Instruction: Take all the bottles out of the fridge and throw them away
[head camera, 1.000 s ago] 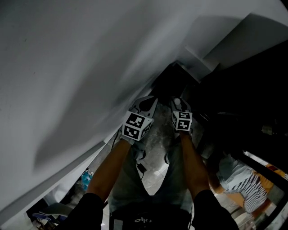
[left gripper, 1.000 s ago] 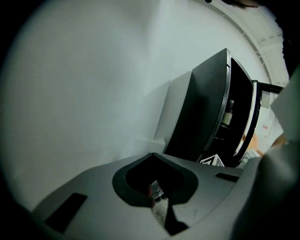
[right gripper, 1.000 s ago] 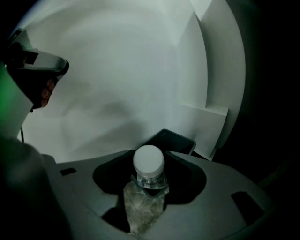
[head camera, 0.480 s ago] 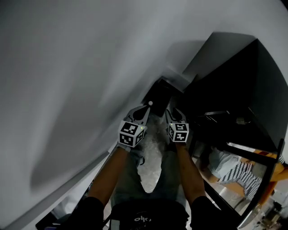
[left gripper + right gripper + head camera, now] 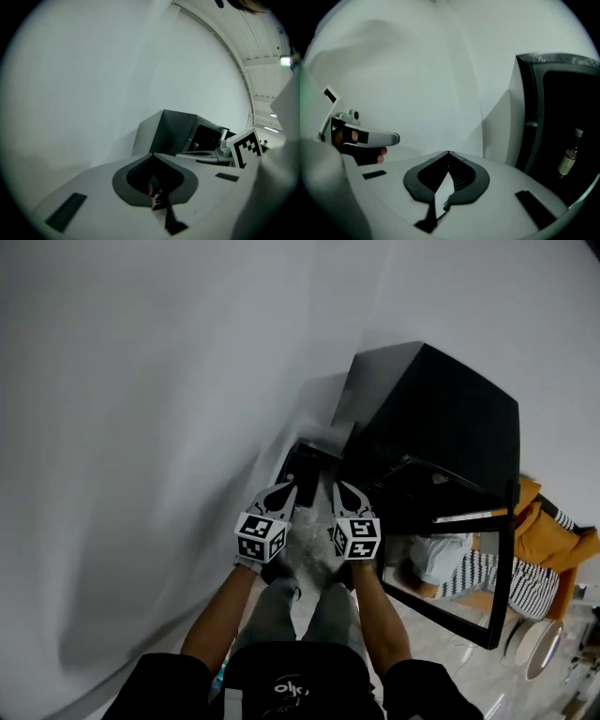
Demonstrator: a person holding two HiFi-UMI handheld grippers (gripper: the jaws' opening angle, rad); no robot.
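Left jaws: on my left gripper (image 5: 153, 154) they are closed tip to tip, nothing between them.
Right jaws: on my right gripper (image 5: 448, 152) they have just been closing; the tips meet on nothing.
Bottle: one bottle (image 5: 568, 160) stands upright inside the open fridge (image 5: 431, 418), far right of the right gripper view.
Fridge: black, right of centre in the head view.

You're in a plain indoor room, though whether it is a home or an office you can't tell. A bare white wall (image 5: 141, 381) meets a pale marbled floor (image 5: 450, 662) under a panelled ceiling (image 5: 267, 47). A small black fridge (image 5: 431, 418) stands open with a bottle (image 5: 568, 159) inside, and a person (image 5: 487, 570) in a striped top is beside it.
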